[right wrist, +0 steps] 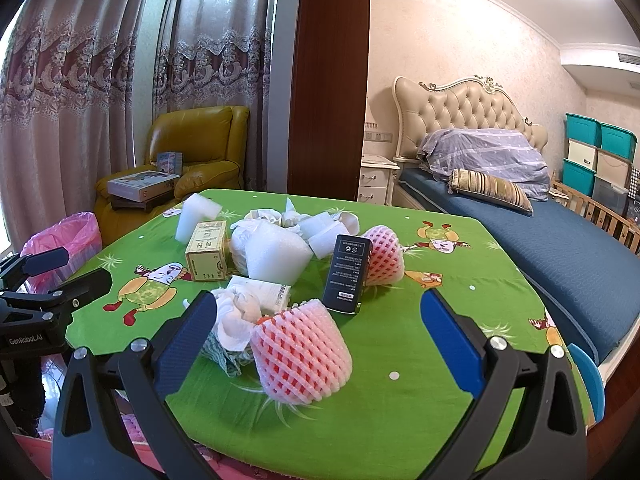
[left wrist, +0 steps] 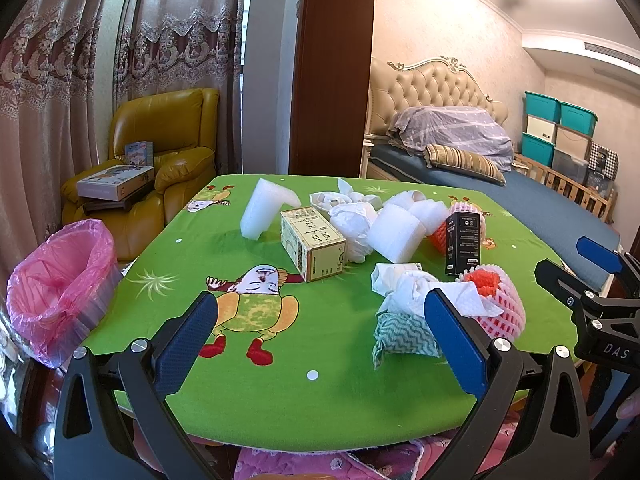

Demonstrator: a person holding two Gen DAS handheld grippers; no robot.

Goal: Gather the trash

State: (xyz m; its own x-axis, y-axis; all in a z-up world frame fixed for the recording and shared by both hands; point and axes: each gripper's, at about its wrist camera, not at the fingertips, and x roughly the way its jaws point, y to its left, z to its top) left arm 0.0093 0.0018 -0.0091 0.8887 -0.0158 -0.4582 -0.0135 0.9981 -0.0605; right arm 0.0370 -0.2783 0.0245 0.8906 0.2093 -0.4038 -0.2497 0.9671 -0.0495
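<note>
Trash lies on a green cartoon tablecloth (left wrist: 256, 408): a tan carton (left wrist: 312, 249), a black box (left wrist: 463, 243), white foam pieces (left wrist: 262, 212), crumpled tissue (left wrist: 416, 292), a teal cloth (left wrist: 400, 336) and pink foam fruit nets (left wrist: 502, 304). A pink-lined bin (left wrist: 60, 284) stands off the table's left edge. My left gripper (left wrist: 320, 340) is open and empty above the near table. My right gripper (right wrist: 320, 340) is open and empty, with the near fruit net (right wrist: 302, 354) between its fingers' lines; the black box (right wrist: 347, 276) stands behind it.
A yellow armchair (left wrist: 168, 152) with boxes stands behind the bin. A bed (left wrist: 520, 200) runs along the table's right side. The right gripper's body (left wrist: 600, 304) shows at the left view's right edge; the left one (right wrist: 40, 292) at the right view's left.
</note>
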